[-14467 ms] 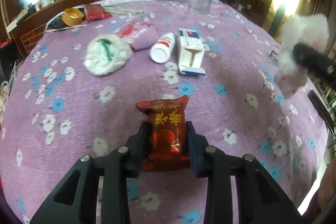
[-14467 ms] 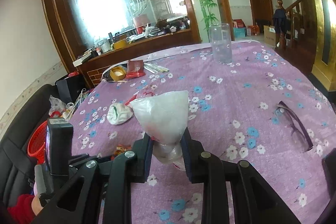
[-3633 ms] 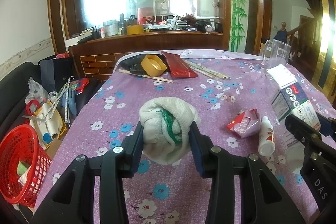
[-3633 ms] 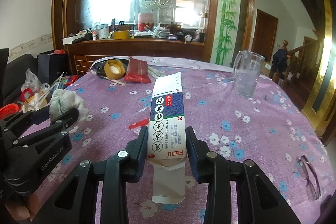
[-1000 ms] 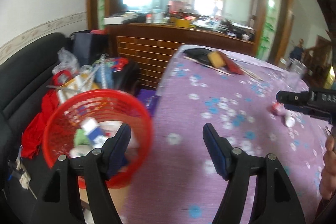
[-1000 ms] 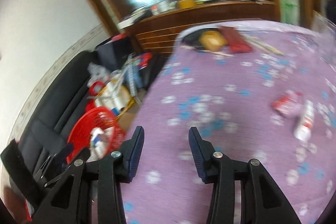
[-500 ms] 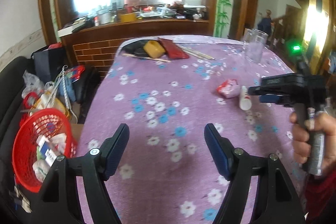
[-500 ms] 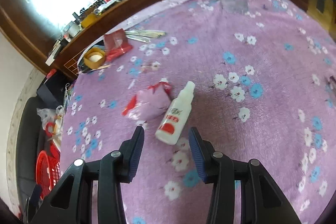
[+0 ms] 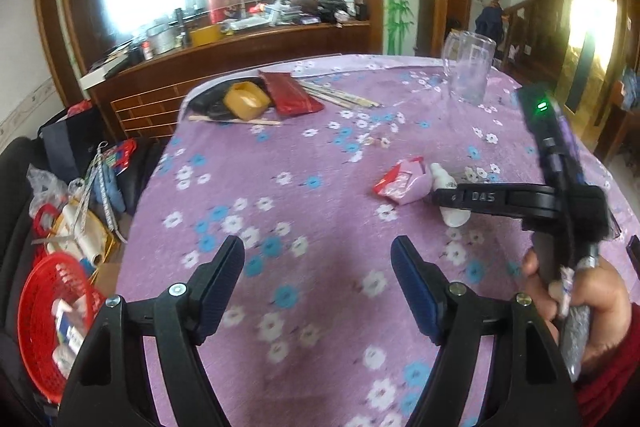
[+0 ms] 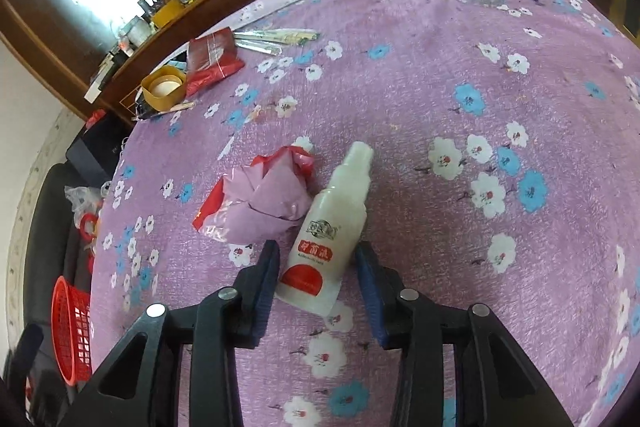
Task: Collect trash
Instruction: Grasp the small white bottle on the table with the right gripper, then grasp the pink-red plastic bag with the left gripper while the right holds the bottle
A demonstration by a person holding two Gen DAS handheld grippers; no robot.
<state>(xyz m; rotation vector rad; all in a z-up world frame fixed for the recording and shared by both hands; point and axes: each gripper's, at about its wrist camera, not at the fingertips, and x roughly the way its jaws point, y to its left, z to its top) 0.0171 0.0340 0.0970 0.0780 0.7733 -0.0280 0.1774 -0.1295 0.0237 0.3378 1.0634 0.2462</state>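
A white plastic bottle with a red label (image 10: 332, 235) lies on the purple flowered tablecloth (image 10: 460, 107). My right gripper (image 10: 318, 259) is open, its jaws on either side of the bottle's lower end, not closed on it. A crumpled pink and red wrapper (image 10: 260, 195) lies just left of the bottle. In the left wrist view the bottle (image 9: 450, 201) and the wrapper (image 9: 402, 181) lie at mid right, partly behind the right gripper. My left gripper (image 9: 318, 273) is open and empty above the cloth. A red trash basket (image 9: 44, 311) stands on the floor at the left.
A glass jug (image 9: 468, 71) stands at the far side. A yellow tape roll (image 9: 246, 101), a red pouch (image 9: 290, 93) and chopsticks (image 9: 344, 99) lie at the far left edge. Bags and clutter (image 9: 80, 187) sit on the black sofa beside the basket.
Both grippers, emptied at the basket, swung back over the table. My right gripper moved down and forward until its open jaws straddle the white bottle. My left gripper stays open.
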